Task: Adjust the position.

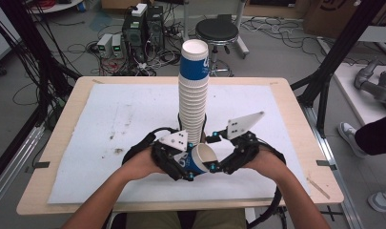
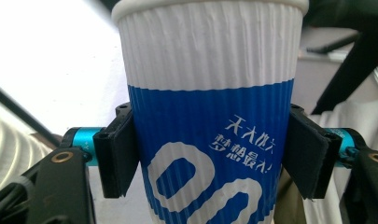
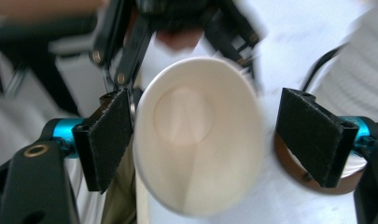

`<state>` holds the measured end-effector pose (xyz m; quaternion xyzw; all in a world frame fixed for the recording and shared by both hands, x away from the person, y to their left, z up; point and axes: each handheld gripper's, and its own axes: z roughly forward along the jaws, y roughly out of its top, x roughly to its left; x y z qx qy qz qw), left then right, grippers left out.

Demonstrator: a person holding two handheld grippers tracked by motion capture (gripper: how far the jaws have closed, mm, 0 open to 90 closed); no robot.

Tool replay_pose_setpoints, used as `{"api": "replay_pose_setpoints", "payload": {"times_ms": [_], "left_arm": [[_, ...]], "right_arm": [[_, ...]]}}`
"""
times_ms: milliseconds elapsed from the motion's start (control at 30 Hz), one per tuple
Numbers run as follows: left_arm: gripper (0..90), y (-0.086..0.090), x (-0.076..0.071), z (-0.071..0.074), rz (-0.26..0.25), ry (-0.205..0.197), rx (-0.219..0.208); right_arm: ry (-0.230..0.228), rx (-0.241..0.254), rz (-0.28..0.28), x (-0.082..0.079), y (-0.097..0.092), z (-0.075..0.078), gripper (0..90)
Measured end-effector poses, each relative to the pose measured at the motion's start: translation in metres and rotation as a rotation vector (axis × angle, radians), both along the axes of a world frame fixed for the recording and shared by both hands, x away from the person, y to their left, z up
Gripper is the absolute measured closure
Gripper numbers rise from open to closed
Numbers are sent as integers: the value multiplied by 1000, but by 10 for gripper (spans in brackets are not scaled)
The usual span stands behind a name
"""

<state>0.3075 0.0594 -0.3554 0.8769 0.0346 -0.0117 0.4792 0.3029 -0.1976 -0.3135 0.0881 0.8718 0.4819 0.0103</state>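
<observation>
Cup (image 1: 200, 158) in the clamp: the left gripper (image 1: 181, 162) has its two black pads pressed flat against the blue band of a ribbed paper cup (image 2: 210, 112), one pad on each side, and the cup fills the space between them in the left gripper view. From above, that cup lies tipped on its side just in front of the tall stack of cups (image 1: 193, 95), its white mouth turned toward the right gripper (image 1: 219, 157). The stack itself stands upright near the middle of the white mat (image 1: 109, 124), and the held cup sits right at its foot, close but tilted away from it.

Over on the other side, the right gripper view looks straight into the cup's open mouth (image 3: 198, 135). Its jaws stand apart: the left-hand pad (image 3: 107, 137) in that view is at the rim, touching or nearly so, while the other pad (image 3: 312, 133) is clear of the cup with mat showing in the gap. No grip from that side.

Both hands (image 1: 138, 164) rest low on the mat on either side of the stack's base, with the grey plates (image 1: 245, 123) above them.
</observation>
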Motion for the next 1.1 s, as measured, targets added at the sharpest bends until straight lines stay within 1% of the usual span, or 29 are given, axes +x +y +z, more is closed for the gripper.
{"api": "replay_pose_setpoints", "payload": {"times_ms": [33, 100, 133, 200, 267, 300, 333, 367, 400, 500, 567, 667, 700, 767, 833, 900, 967, 1000, 1100], "left_arm": [[280, 6, 0, -1, 19, 6, -38], [279, 19, 0, -4, 67, 37, -146], [278, 24, 0, -5, 82, 41, -179], [278, 39, 0, -8, 136, 48, -281], [277, 50, -1, -9, 183, 37, -363], [278, 50, -1, -9, 183, 37, -363], [278, 62, -1, -9, 226, 23, -420], [278, 67, -1, -9, 251, 18, -449], [278, 72, -1, -8, 274, 7, -467], [278, 87, 1, -8, 329, -10, -519], [278, 96, 1, -6, 357, -20, -552], [276, 108, 3, -4, 397, -47, -578], [275, 112, 4, -4, 413, -59, -580], [274, 115, 5, -3, 421, -64, -583], [274, 123, 6, -3, 459, -87, -581], [273, 127, 7, -3, 473, -88, -584], [273, 131, 8, -3, 488, -95, -586], [273, 131, 8, -3, 488, -95, -586], [273, 135, 8, -2, 498, -106, -590]], "right_arm": [[-5, 36, -19, -1, -6, 3, 189], [-26, 112, -71, -1, -19, 6, 189], [-33, 148, -90, 0, -25, 6, 189], [-36, 181, -142, 0, -36, 5, 189], [-32, 189, -172, -1, -44, 1, 189], [-32, 188, -186, -1, -48, -2, 189], [-32, 183, -196, -1, -51, -5, 189], [-32, 177, -208, -1, -53, -9, 189], [-29, 172, -219, -1, -55, -12, 189], [-24, 167, -252, -1, -62, -22, 189], [-29, 157, -272, -1, -66, -26, 190], [-43, 155, -307, -1, -72, -30, 189], [-53, 154, -316, -1, -73, -31, 189], [-67, 153, -336, -1, -76, -31, 189], [-85, 152, -357, -2, -78, -32, 189], [-93, 161, -368, -3, -80, -33, 189], [-96, 162, -381, -3, -82, -35, 189], [-93, 164, -388, -4, -83, -37, 189], [-87, 161, -389, -4, -85, -41, 189]]}}
